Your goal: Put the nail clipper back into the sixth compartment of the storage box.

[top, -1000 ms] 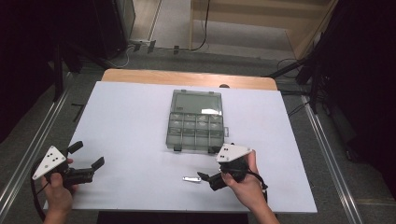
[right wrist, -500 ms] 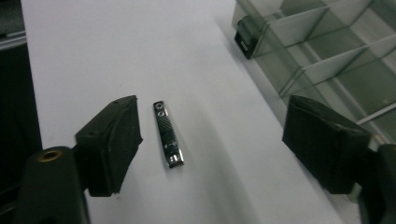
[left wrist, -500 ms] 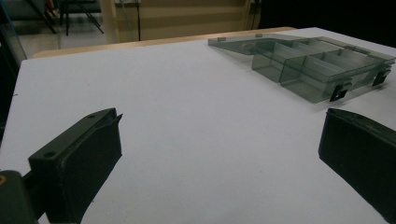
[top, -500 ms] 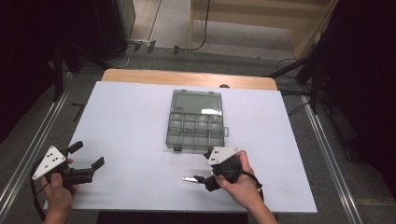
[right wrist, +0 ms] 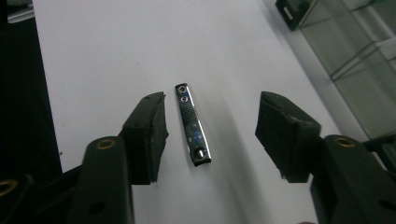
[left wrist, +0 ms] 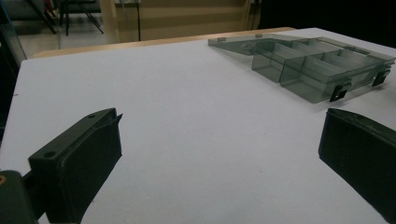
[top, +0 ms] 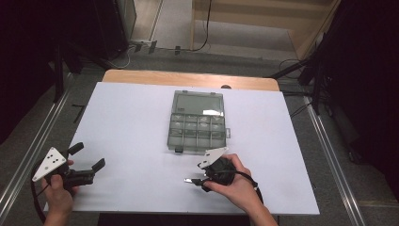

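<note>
A small chrome nail clipper (right wrist: 192, 123) lies flat on the white table top (top: 131, 117), near the front edge (top: 190, 180). My right gripper (right wrist: 212, 105) straddles it, one jaw on each side. The jaws have just been closing, with a gap still showing between each pad and the clipper. From above, that gripper (top: 197, 181) points left, low over the table. My left gripper (top: 89, 155) rests at the front left with its jaws wide apart (left wrist: 219, 126) and nothing between them.
A smoky clear compartment box (top: 197, 122) lies open in the middle of the table, its lid folded flat on the far side; its cells look empty (left wrist: 317, 65). A corner of it (right wrist: 364, 56) reaches to the right of my right gripper. Metal rails run along both table sides.
My right gripper has moved left and down over the clipper, and its jaws have narrowed around it. The left gripper has stayed put.
</note>
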`<state>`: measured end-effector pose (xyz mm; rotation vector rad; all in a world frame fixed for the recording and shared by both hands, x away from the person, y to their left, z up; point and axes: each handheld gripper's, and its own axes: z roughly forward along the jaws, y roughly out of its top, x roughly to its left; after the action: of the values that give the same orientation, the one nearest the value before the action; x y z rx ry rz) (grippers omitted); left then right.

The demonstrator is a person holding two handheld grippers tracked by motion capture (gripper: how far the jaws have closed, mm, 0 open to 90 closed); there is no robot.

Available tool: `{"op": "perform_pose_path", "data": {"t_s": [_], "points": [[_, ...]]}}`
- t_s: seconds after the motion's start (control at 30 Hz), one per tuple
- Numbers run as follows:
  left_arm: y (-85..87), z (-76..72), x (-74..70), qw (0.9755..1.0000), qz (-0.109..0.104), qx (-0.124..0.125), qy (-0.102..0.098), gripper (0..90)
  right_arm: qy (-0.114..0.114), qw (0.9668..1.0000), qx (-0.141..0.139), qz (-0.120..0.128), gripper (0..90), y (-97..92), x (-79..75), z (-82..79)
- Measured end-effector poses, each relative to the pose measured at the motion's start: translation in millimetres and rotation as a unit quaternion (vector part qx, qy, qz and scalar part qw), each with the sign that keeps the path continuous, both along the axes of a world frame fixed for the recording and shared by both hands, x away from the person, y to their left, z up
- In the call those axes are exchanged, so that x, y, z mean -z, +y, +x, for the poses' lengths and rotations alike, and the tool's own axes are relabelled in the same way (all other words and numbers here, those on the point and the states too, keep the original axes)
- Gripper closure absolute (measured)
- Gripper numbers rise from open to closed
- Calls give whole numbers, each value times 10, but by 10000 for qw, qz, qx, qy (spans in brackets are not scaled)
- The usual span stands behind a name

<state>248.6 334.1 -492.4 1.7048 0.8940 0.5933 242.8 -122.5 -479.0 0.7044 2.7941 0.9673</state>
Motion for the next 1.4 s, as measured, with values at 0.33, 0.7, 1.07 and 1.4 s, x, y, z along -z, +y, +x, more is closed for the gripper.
{"op": "perform_pose_path", "data": {"t_s": [0.33,0.7,1.07,1.4], "points": [[1,-1,0,10000,-1,-2,1,0,192,9968,-317,-711,564,134,149,18],[0,-1,0,10000,26,-8,7,0,262,9945,-409,-927,803,170,127,7],[1,-1,1,10000,-5,-2,3,0,367,9944,-438,-890,813,160,119,41],[2,1,0,10000,-6,7,4,0,430,9955,-347,-773,814,96,80,52]]}}
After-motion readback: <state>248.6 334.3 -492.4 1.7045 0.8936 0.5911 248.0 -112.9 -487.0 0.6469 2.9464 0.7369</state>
